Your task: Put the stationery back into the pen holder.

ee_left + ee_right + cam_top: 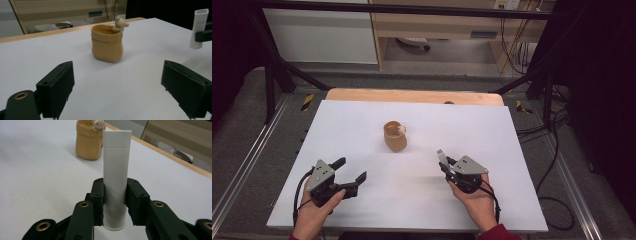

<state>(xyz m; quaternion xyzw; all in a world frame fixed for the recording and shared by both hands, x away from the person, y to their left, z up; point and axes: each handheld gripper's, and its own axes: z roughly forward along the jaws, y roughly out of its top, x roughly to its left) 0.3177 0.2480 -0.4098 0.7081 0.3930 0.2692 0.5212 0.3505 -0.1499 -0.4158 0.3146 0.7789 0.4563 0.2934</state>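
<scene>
A tan sack-shaped cup (395, 136) with a small bear figure on its rim stands upright near the middle of the white table; it also appears in the left gripper view (107, 43) and in the right gripper view (89, 142). My right gripper (443, 161) is shut on a white tube (115, 177), held with its flat cap pointing away toward the cup. The tube (199, 28) shows at the right of the left gripper view. My left gripper (349, 170) stands open at the front left, with nothing between its jaws.
The white table surface (482, 130) has a wooden strip (412, 95) along its far edge. Black frame bars and cables (557, 125) run beside the table on the right.
</scene>
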